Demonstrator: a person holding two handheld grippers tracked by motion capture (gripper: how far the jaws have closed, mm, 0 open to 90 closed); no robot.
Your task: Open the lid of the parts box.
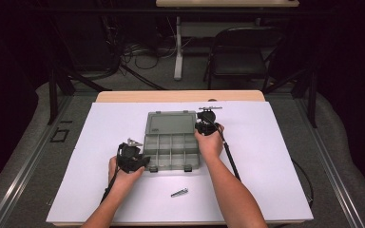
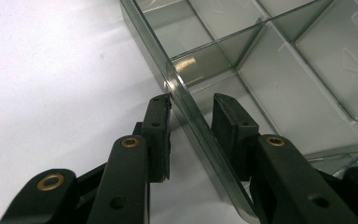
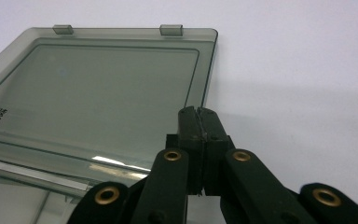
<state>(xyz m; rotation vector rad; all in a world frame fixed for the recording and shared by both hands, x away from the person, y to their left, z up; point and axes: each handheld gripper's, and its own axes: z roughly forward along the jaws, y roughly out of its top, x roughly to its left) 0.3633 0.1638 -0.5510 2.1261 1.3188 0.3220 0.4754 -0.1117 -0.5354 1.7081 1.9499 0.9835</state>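
A smoky clear compartment box [image 1: 171,148] lies open on the white sheet, its lid [image 1: 171,123] folded flat away from me. Its compartments [image 2: 279,93] hold nothing. My left gripper [image 1: 145,161] sits at the box's front left corner. In the left gripper view, the left gripper [image 2: 191,105] straddles the left wall [image 2: 149,42], which runs slantwise between both pads and touches them. My right gripper [image 1: 204,127] rests at the box's right side by the hinge. Seen from its own camera, the right gripper [image 3: 196,111] is shut with nothing between its jaws, just beside the lid's [image 3: 98,93] right edge.
A small metal bolt [image 1: 179,192] lies on the white sheet [image 1: 275,156] in front of the box. Beyond the table's wooden far edge [image 1: 180,96] stand a black folding chair [image 1: 244,52] and another table's leg [image 1: 178,47] among floor cables.
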